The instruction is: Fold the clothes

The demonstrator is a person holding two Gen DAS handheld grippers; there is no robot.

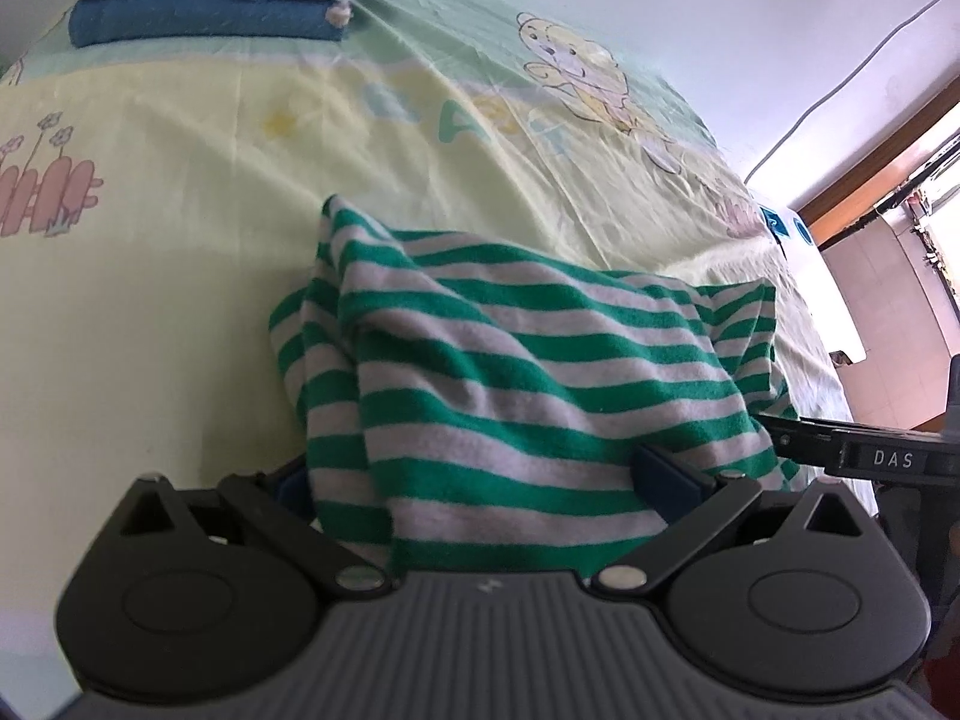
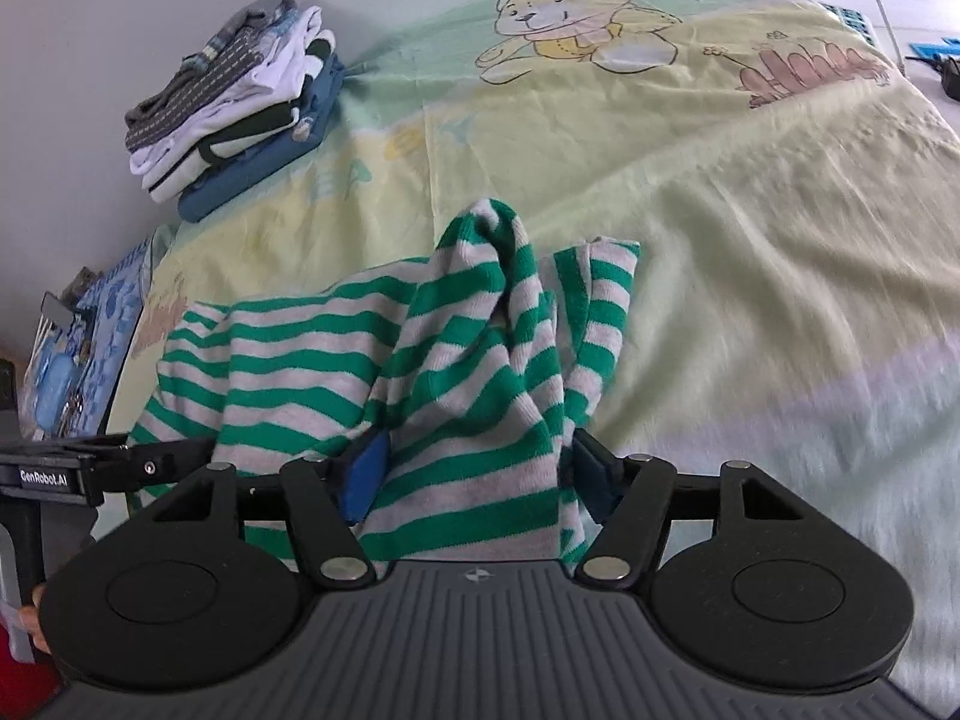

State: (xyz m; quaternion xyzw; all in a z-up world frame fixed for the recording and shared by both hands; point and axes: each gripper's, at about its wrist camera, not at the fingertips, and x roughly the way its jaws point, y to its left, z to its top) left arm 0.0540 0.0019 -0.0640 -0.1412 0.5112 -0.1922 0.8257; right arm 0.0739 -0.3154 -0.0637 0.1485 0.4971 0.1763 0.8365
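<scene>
A green-and-white striped garment lies crumpled on the yellow cartoon bedsheet. It is bunched up between the wide-set fingers of my left gripper, which stands open; the cloth hides the left fingertip, and the blue right pad shows. In the right wrist view the same striped garment rises in a fold between the blue pads of my right gripper. Those jaws are apart with cloth filling the gap, not clamped. Both grippers work side by side on the near edge.
A stack of folded clothes sits at the far left corner of the bed by the wall, also seen as the folded stack. Blue patterned items lie off the bed's left side. A cable runs down the wall.
</scene>
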